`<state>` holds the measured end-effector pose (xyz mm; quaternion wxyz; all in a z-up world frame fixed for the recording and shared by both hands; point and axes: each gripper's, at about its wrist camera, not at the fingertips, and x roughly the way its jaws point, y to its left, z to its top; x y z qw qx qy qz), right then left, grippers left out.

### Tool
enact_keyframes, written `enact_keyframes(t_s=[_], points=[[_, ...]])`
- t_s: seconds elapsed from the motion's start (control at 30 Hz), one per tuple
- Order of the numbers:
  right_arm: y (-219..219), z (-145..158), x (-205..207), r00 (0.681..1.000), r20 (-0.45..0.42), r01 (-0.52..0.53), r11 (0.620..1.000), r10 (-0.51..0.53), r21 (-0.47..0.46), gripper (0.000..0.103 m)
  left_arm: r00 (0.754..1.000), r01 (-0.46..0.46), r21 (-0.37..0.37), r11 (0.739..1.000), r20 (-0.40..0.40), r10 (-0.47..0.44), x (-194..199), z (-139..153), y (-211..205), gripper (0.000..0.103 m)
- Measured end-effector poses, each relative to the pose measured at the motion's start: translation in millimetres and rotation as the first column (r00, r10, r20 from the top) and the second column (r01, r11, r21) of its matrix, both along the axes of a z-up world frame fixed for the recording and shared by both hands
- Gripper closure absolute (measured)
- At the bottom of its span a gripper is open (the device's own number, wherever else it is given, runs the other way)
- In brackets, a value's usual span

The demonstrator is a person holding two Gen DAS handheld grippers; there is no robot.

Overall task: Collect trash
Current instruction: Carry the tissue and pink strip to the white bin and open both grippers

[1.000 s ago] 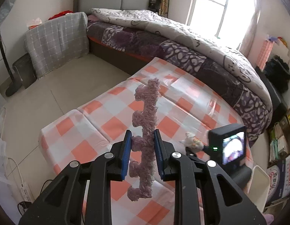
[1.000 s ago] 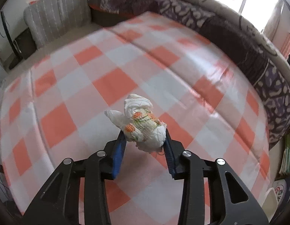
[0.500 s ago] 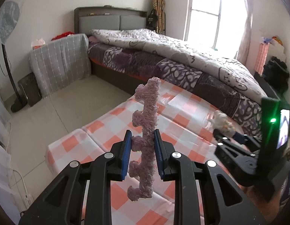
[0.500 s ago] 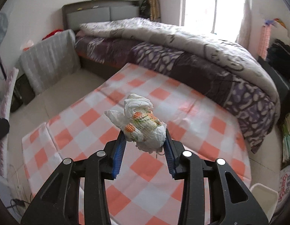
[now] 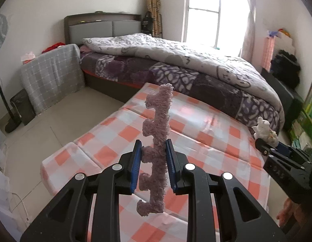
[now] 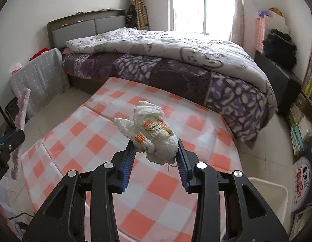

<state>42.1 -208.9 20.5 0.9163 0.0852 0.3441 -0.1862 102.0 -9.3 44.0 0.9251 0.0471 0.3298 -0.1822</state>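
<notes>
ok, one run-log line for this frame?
left gripper: shut on fuzzy purple strip | right gripper: shut on crumpled white wrapper

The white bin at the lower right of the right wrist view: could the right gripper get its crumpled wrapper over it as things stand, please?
Probably yes. The right gripper is shut on the crumpled wrapper, above the checked mat. The white bin sits open-topped beside the mat, and nothing visible stands between them.

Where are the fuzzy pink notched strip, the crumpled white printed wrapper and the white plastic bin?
fuzzy pink notched strip point(image 5: 159, 129): left wrist view, on its upper stem.
crumpled white printed wrapper point(image 6: 153, 134): right wrist view, on its orange-printed middle.
white plastic bin point(image 6: 277, 187): right wrist view, on its far rim.
</notes>
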Motion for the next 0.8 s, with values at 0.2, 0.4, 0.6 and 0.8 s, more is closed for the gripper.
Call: enact_keyframes(t_s=[0.2,0.4,0.6,0.8], points=[[-31.6,-10.7,-24.6,0.997,0.001,0.071,0.995,-0.071,0.066,0.066,0.999,0.050,0.006,0.999,-0.007,-0.050,-11.7,-6.6,-26.5,0.078],[-59.0,-4.5,-44.9,0.991,0.027,0.132,0.990,-0.133,0.049,0.065,0.995,0.095,-0.003,0.995,-0.002,-0.095,-22.2,-4.4,-50.2,0.078],[-90.6,1.1,-71.9,0.978,0.044,0.201,0.976,-0.205,0.080,0.065,0.989,0.150,0.005,0.989,0.021,-0.150,-37.8,-0.9,-77.8,0.078],[-120.5,7.3,-101.7,0.958,0.059,0.276,0.958,-0.281,0.081,0.065,0.976,0.213,0.018,0.977,0.034,-0.214,-55.9,-1.2,-107.7,0.078]])
